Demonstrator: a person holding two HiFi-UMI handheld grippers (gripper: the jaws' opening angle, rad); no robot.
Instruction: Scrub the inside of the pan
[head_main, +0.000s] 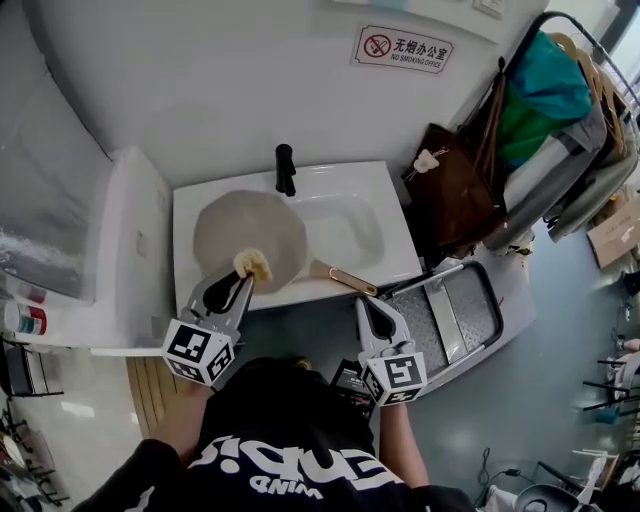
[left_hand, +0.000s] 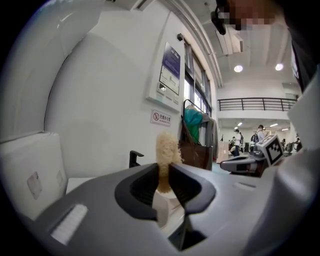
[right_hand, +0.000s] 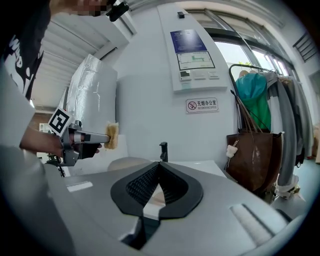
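Tan scrub pad (head_main: 253, 266): stands upright in the left gripper (left_hand: 164, 172), most of it sticking out past the tips; it looks fibrous and soft, and I judge it will squash and bend under pressure
Left jaws: closed to the pad's thickness, pinching its lower end
Right gripper (right_hand: 159, 167): jaws fully together, nothing between them; it hangs in front of the sink, near the pan handle but apart from it
Pan (head_main: 245, 235): lies in the left part of the white sink (head_main: 395, 215), below the black tap (head_main: 286, 170), grey inside facing up; the pad is over its near rim, and from the right gripper view it looks clear of the metal
Pan handle (head_main: 345, 279): light brown, juts over the sink's front edge toward my right
Handling: I judge the pan stiff and fairly heavy, likely to slide or spin on the smooth basin once I scrub; the handle is where to take hold, close to the bowl, with the right jaws opened first
Risk: a smooth handle could slip in the jaws; the tap stands close behind the far rim
Progress: scrubbing not yet begun, as I read it
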